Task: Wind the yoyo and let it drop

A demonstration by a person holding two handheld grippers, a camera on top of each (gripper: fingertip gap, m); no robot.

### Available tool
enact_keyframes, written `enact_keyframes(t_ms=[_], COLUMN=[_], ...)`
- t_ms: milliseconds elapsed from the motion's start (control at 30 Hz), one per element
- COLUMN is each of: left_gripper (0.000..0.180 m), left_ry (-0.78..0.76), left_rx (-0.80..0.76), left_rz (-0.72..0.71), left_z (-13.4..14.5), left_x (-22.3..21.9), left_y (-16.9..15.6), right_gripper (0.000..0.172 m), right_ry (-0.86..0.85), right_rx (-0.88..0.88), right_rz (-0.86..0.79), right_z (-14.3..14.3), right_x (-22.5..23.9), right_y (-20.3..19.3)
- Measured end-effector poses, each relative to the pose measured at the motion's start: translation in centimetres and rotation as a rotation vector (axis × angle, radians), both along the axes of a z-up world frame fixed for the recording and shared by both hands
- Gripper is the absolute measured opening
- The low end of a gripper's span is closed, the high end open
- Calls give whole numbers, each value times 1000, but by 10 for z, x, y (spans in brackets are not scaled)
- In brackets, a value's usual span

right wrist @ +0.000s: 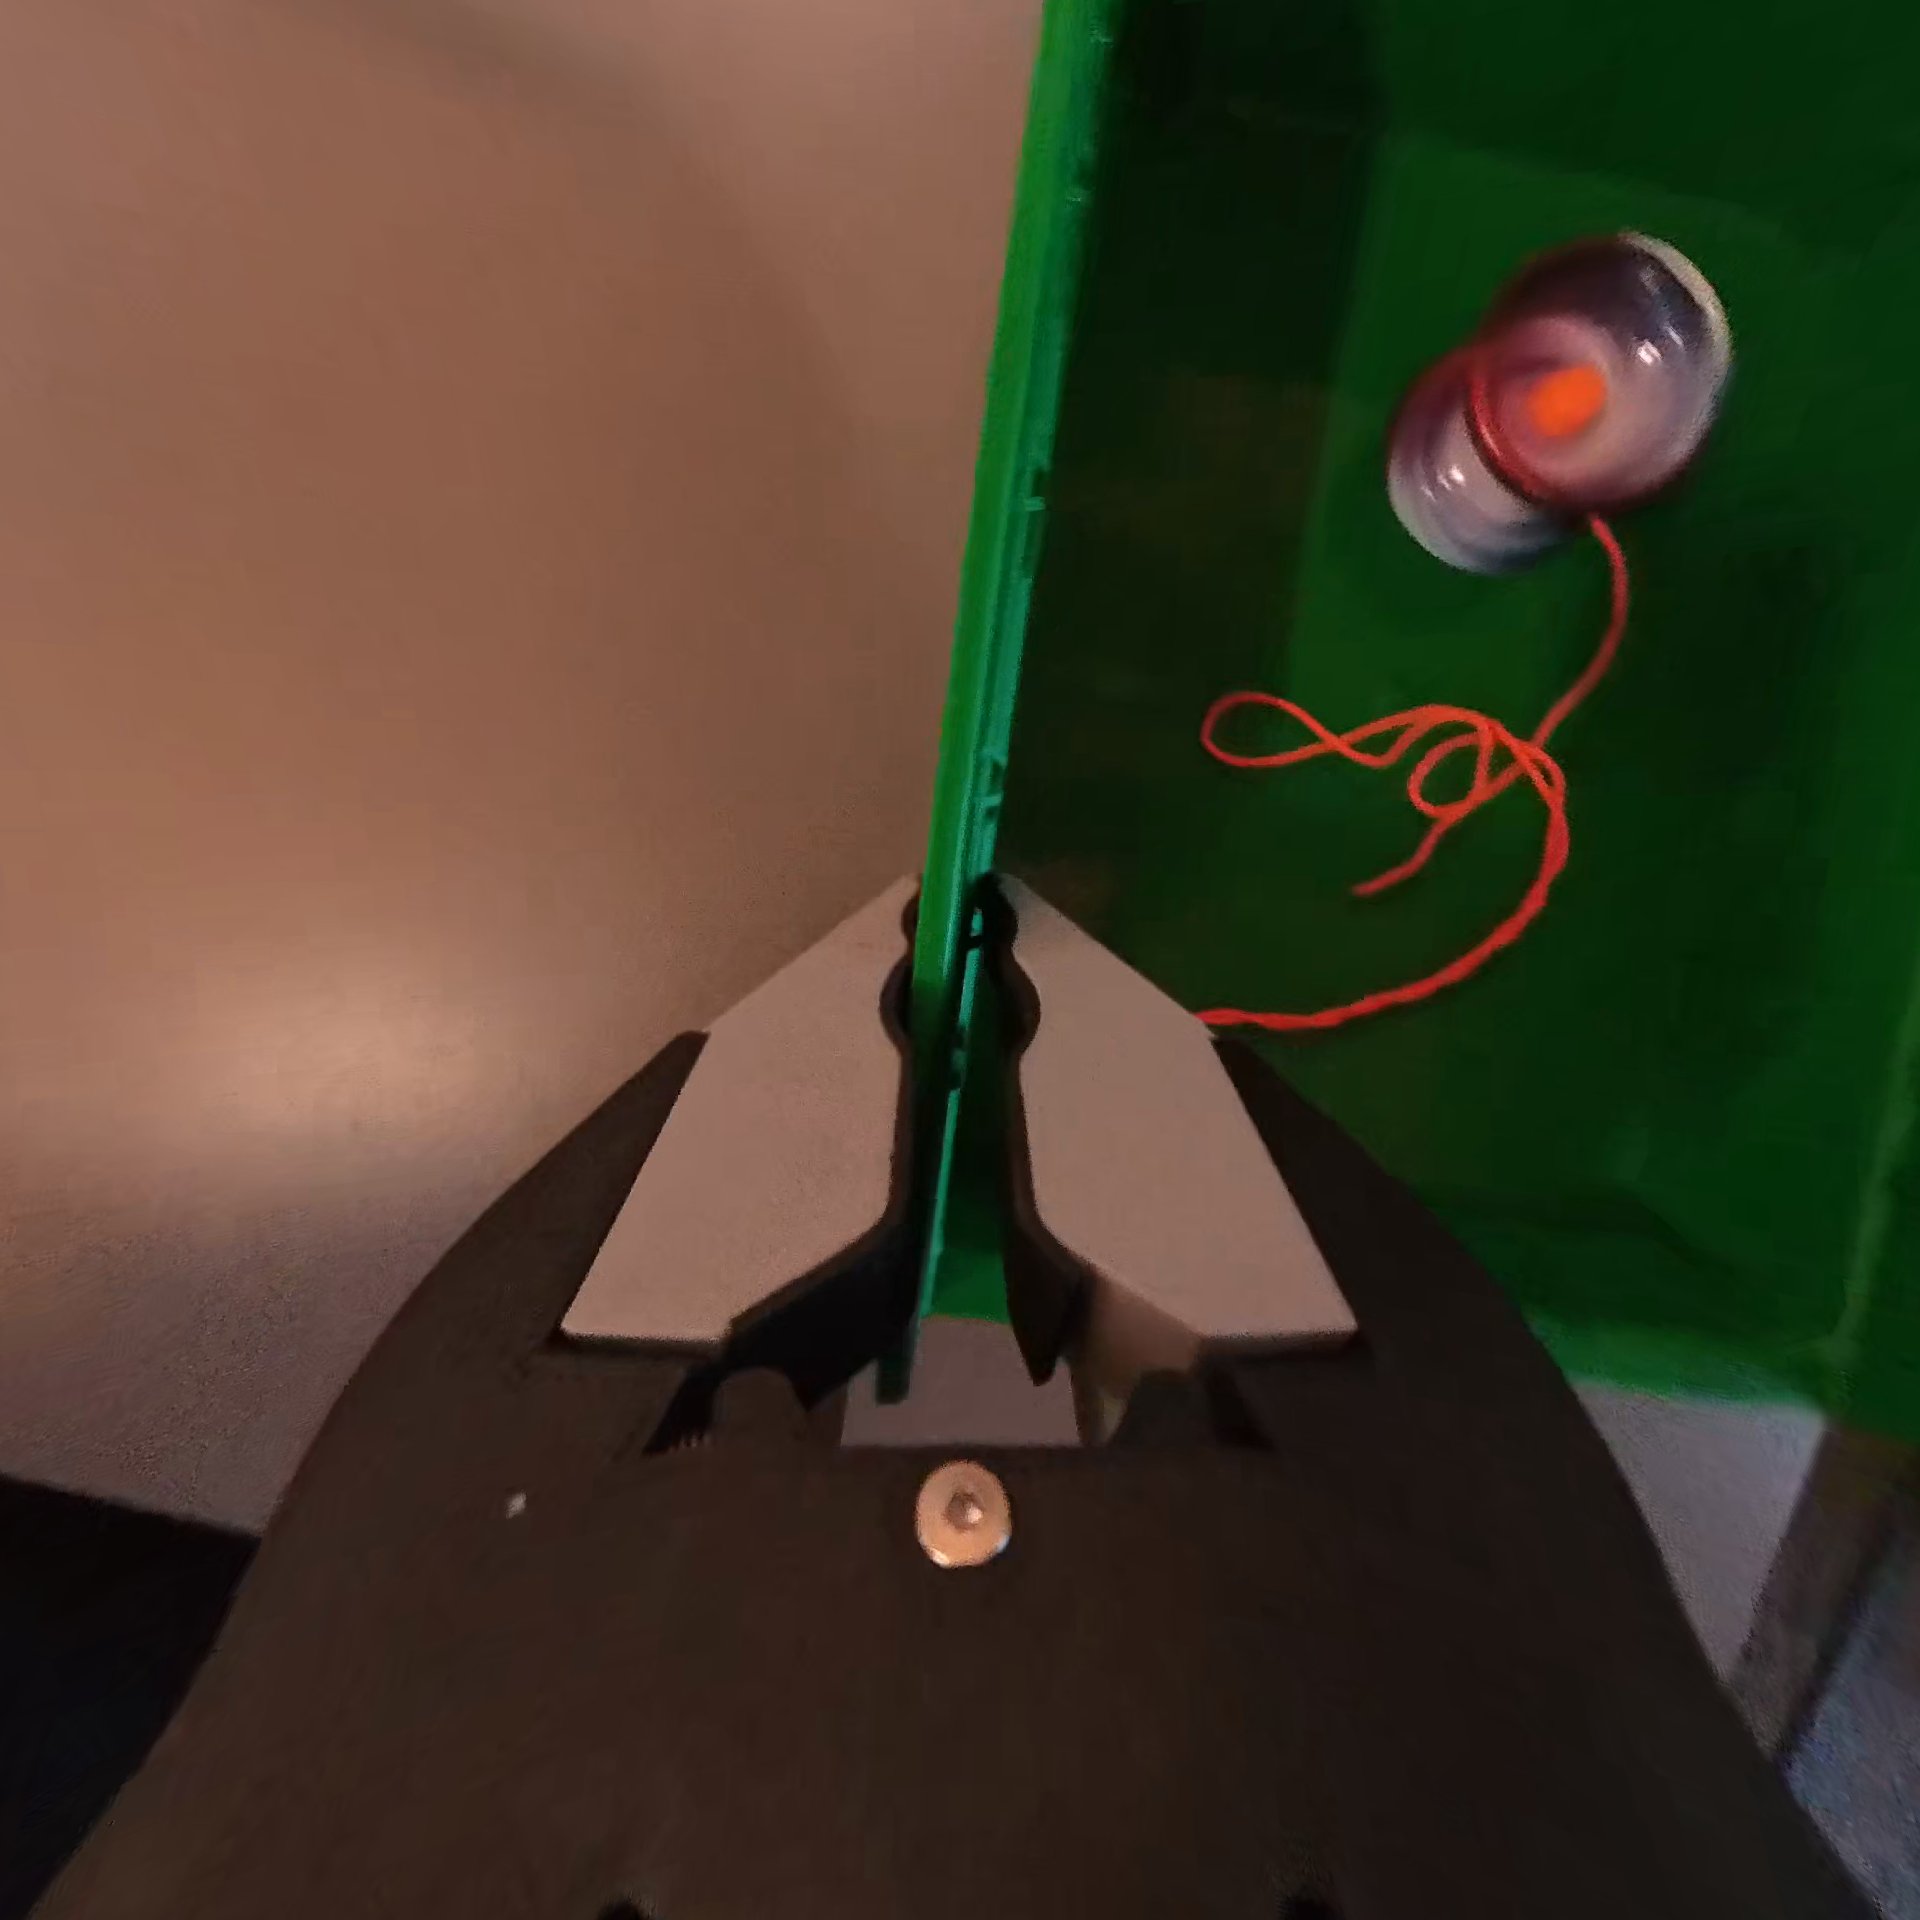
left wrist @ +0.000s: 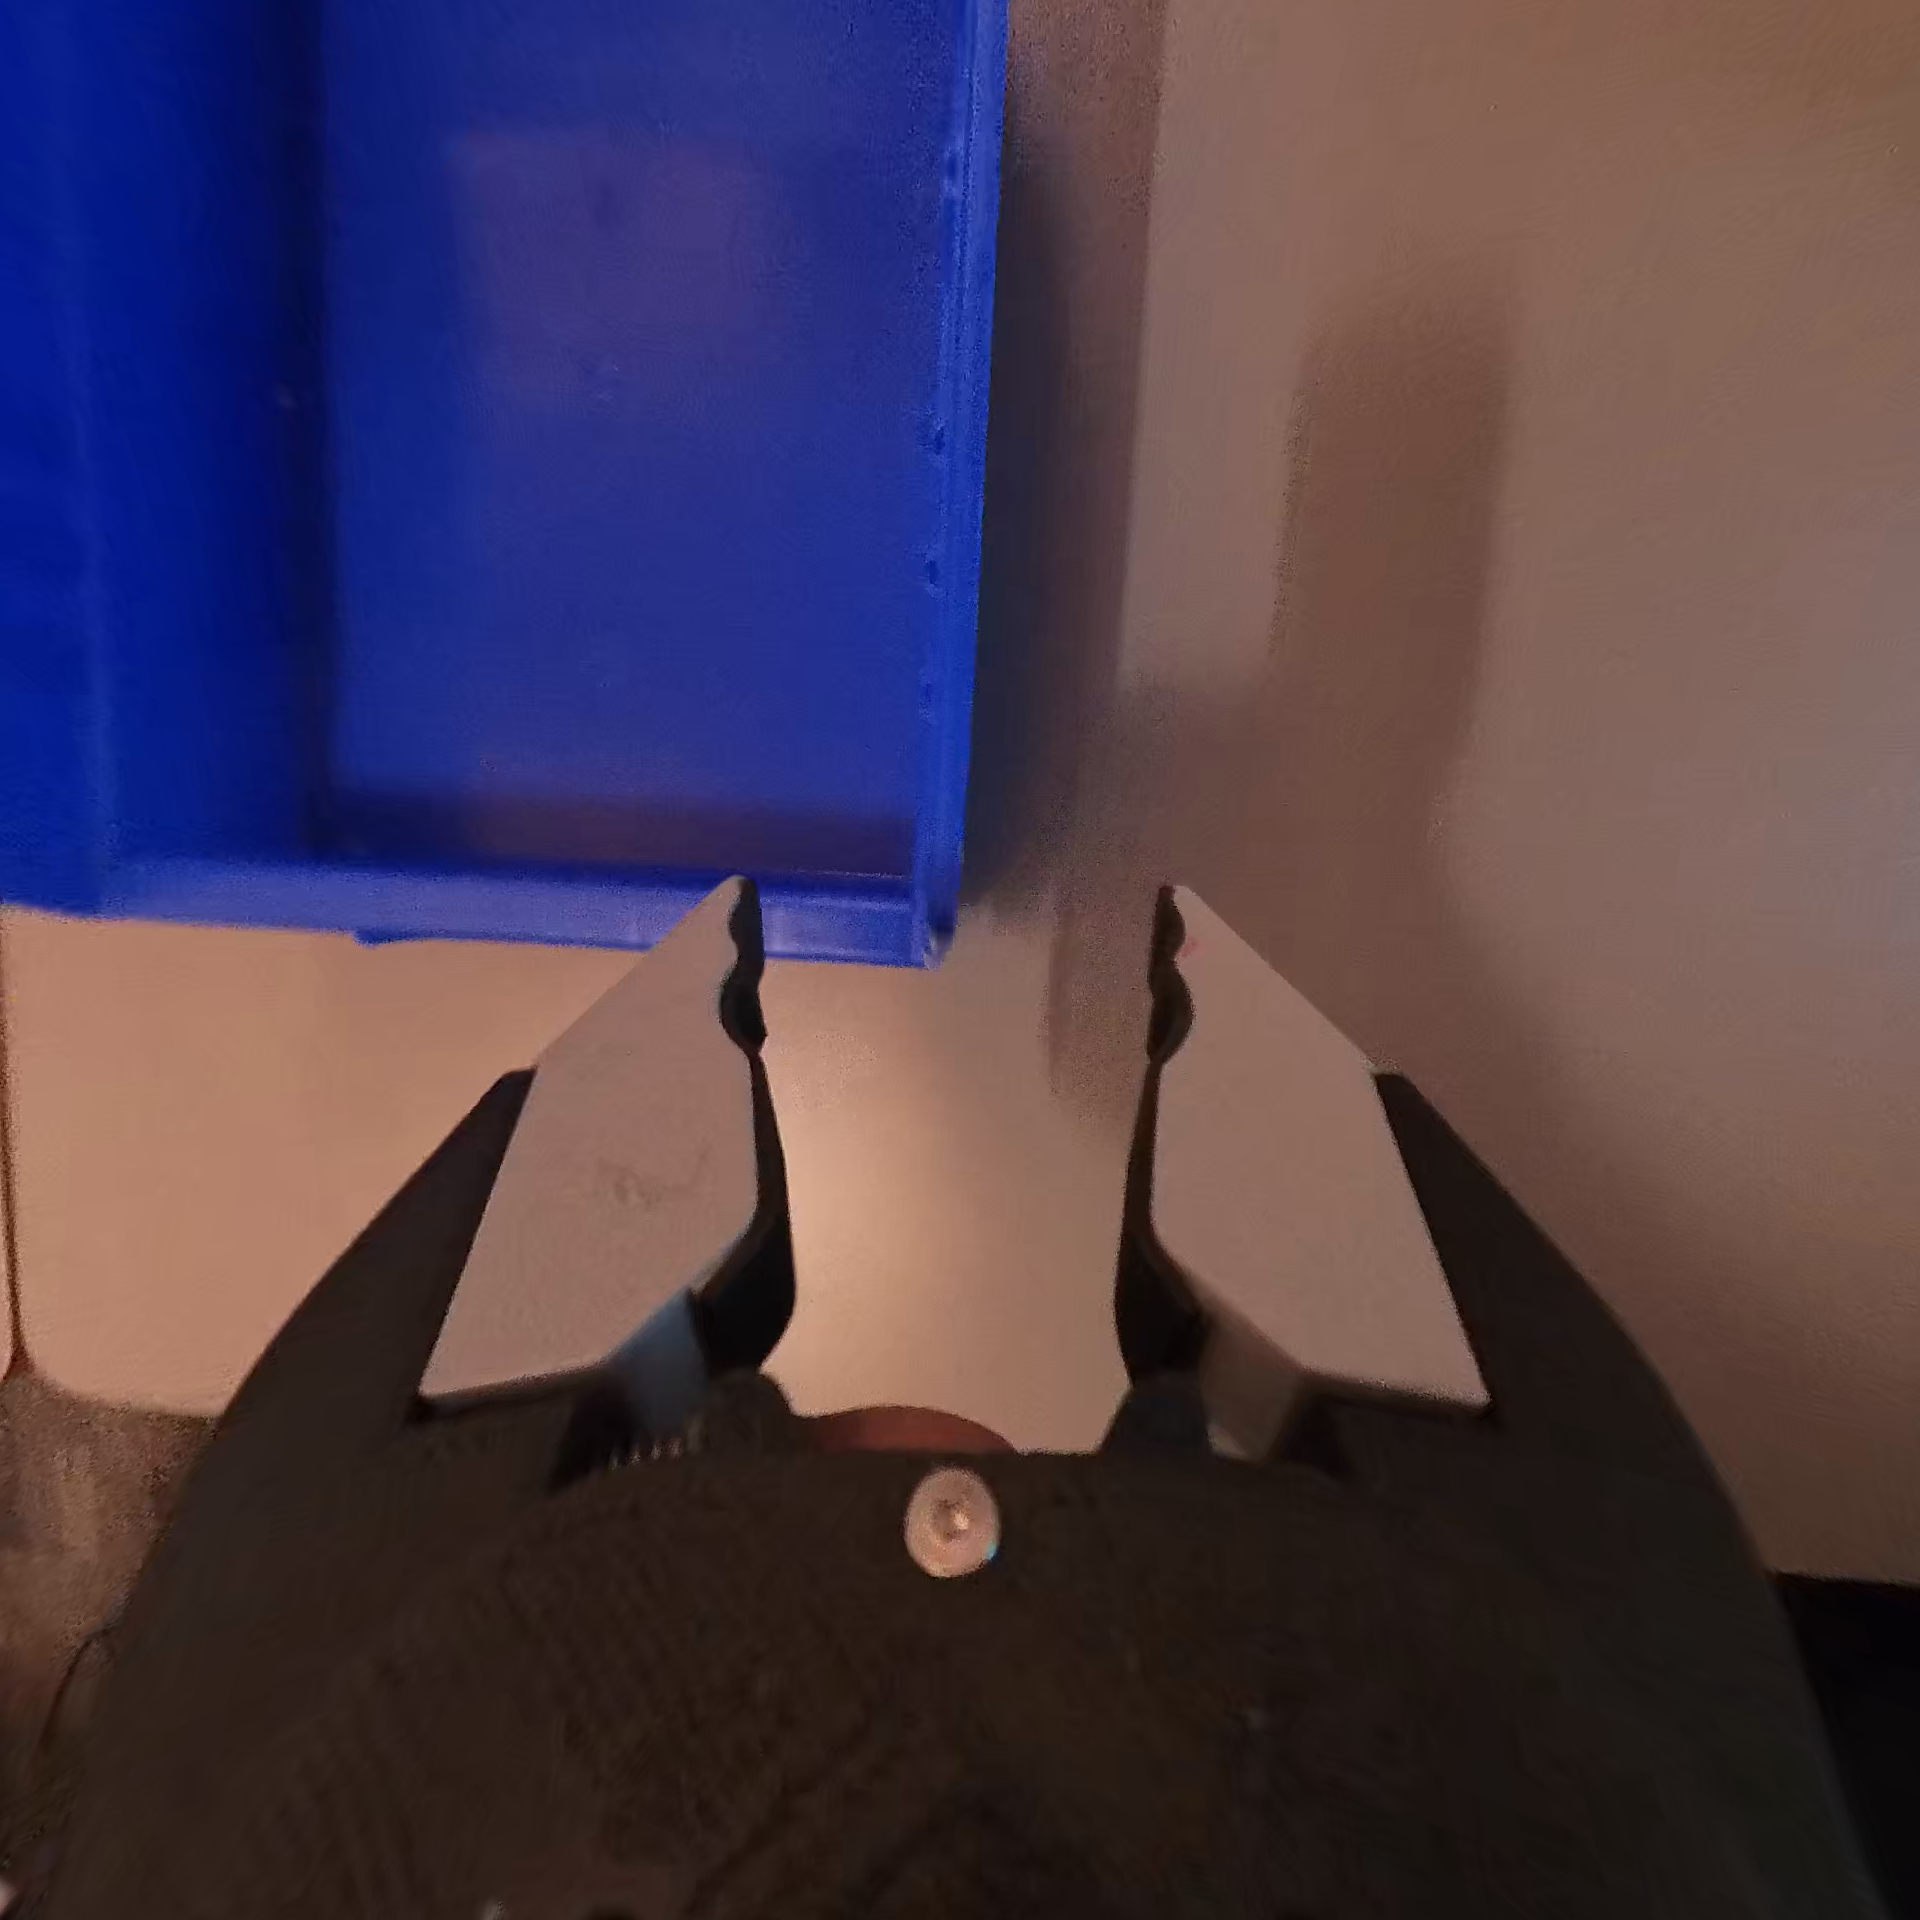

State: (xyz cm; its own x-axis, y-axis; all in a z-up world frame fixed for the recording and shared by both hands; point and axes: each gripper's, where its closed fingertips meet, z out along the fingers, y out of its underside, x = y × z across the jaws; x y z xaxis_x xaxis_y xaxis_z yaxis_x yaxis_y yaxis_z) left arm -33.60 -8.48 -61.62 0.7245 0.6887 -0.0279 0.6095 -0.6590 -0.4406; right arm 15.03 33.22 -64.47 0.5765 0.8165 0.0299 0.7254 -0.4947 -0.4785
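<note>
In the right wrist view a clear yoyo (right wrist: 1558, 400) with an orange centre lies blurred inside a green bin (right wrist: 1455, 1143). Its red string (right wrist: 1496, 769) trails loose and tangled across the bin floor toward my fingers. My right gripper (right wrist: 961, 914) is shut on the bin's left wall (right wrist: 1013, 582), one finger outside it and one inside. In the left wrist view my left gripper (left wrist: 958, 914) is open and empty, above the table by the near right corner of a blue bin (left wrist: 623, 416). The yoyo does not show in the left wrist view.
The blue bin's near rim (left wrist: 831, 925) lies just beyond my left fingertip (left wrist: 727, 935). A pale tabletop (left wrist: 1558, 623) stretches to the right of it and to the left of the green bin (right wrist: 416, 623). A dark edge (right wrist: 104, 1610) shows at lower left.
</note>
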Motion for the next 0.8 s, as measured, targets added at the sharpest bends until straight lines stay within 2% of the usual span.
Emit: enact_keyframes(t_ms=[67, 133, 167, 200, 267, 367, 433, 567, 700, 733, 800], left_gripper=[69, 43, 18, 15, 9, 5, 3, 0, 4, 4, 4], left_ry=[-72, -105, -106, -86, 41, 153, 165, 256, 345, 359, 409], left_rx=[-24, -49, -50, -20, -77, 52, 163, 251, 363, 400, 433], left_rz=[-80, -165, -210, -259, -306, -334, -299, -330, -300, -265, -236], left_z=[-21, -39, -45, -45, -39, -6, 21, 77, 144, 163, 193], left_x=[-5, -9, -10, -11, -27, -36, -40, -37, -22, -22, -22], left_y=[2, 4, 5, 10, 6, 6, -5, -40, -78, -87, -105], right_gripper=[2, 1, 2, 2, 4, 13, 18, 14, 19, 23, 15], right_ry=[-42, -79, -96, -109, -128, -131, -96, -51, 35, 72, 134], right_rx=[-5, -36, -44, -51, -75, -106, -147, -185, -265, -283, -302], right_rz=[11, 30, 40, 61, 126, 191, 221, 324, 477, 523, 603], right_z=[2, 0, -1, -2, -3, -3, -1, 2, 11, 17, 38], right_x=[11, 15, 14, 10, -8, -51, -88, -174, -277, -306, -358], right_y=[-27, -61, -78, -96, -135, -184, -214, -271, -354, -377, -415])
